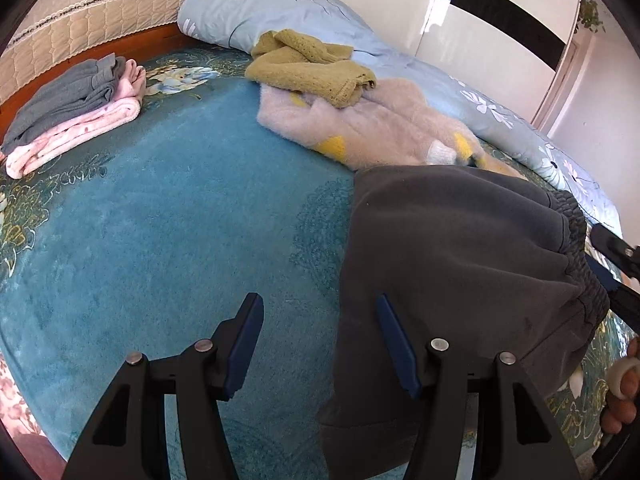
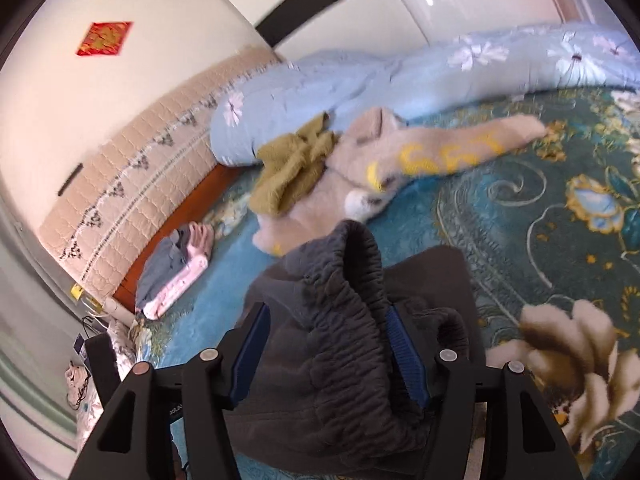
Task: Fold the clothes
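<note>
The dark grey trousers (image 1: 452,264) lie on the teal bedspread (image 1: 180,208), just in front of the fluffy beige sweater (image 1: 372,124). Your left gripper (image 1: 320,344) hangs with its jaws spread wide and nothing between them, its right finger resting over the trousers' edge. Your right gripper (image 2: 326,354) has the gathered elastic waistband (image 2: 352,344) bunched between its pads; whether they actually pinch it, you cannot tell. Beyond the sweater lies an olive knit (image 1: 308,64); folded grey and pink clothes (image 1: 72,108) sit well apart.
</note>
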A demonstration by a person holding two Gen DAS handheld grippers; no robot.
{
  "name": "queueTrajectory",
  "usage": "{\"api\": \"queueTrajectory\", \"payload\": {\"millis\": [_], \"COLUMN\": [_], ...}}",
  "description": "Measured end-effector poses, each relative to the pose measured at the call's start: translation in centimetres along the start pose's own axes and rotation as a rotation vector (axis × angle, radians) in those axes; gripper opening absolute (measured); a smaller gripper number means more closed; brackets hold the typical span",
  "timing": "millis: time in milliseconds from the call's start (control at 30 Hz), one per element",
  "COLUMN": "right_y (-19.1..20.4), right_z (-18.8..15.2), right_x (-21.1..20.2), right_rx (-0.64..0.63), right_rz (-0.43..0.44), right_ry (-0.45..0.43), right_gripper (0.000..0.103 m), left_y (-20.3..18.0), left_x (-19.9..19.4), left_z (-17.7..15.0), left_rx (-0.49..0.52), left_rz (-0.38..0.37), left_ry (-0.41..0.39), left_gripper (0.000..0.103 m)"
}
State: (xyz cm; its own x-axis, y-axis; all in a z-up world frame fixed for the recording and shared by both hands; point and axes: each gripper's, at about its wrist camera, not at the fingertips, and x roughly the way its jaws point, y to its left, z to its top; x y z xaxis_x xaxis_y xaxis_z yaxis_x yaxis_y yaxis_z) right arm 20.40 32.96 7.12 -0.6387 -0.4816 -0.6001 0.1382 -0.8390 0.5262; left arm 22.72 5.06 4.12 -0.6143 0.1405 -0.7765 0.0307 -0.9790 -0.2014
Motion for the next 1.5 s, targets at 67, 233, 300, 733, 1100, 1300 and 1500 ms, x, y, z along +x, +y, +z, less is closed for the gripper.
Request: {"api": "queueTrajectory", "payload": {"millis": [67,233,300,733,1100,1300,1500], "right_y": [-0.5,-3.2,-3.1,0.7,-7.8,-7.7,-9.1], "right_z": [1.4,4.1,4.4,2.6,-4.1,-4.4,-5.2], "right_x": [1.1,4.3,4.6,-4.4,-3.5,-5.2,-4.8], "right_rx": [0.020,0.211,0.219,0.102,0.371,0.365,0.430], "right_rz": [-0.053,0.093,0.084,0.210,0.155,0.116,0.130], "right_ry": [0.050,0.249,0.260,0.099,0.090,0.056,0.061], "right_gripper": [0.064,0.064,0.064,0.016,0.022,0.045,0.056], "left_y": [0.2,0.4,0.5,0.1,-2.1,-2.5,-2.1], "left_x": [-0.1,-0.1,-0.2,-1.4,-0.7,-0.4,-0.2], "left_z": [-0.1,-0.3,-0.3,-0.8,-1.8,-2.1,-2.2], "left_rx": [0.008,0.009,0.009,0.020,0.099,0.110,0.090], "left_rz": [-0.013,-0.029,-0.035,-0.145,-0.135,-0.130,-0.148], "left_ry": [0.003,0.010,0.014,0.031,0.067,0.074,0.086], "left_gripper": [0.061,0.061,0.061,0.061,0.061,0.061,0.061]}}
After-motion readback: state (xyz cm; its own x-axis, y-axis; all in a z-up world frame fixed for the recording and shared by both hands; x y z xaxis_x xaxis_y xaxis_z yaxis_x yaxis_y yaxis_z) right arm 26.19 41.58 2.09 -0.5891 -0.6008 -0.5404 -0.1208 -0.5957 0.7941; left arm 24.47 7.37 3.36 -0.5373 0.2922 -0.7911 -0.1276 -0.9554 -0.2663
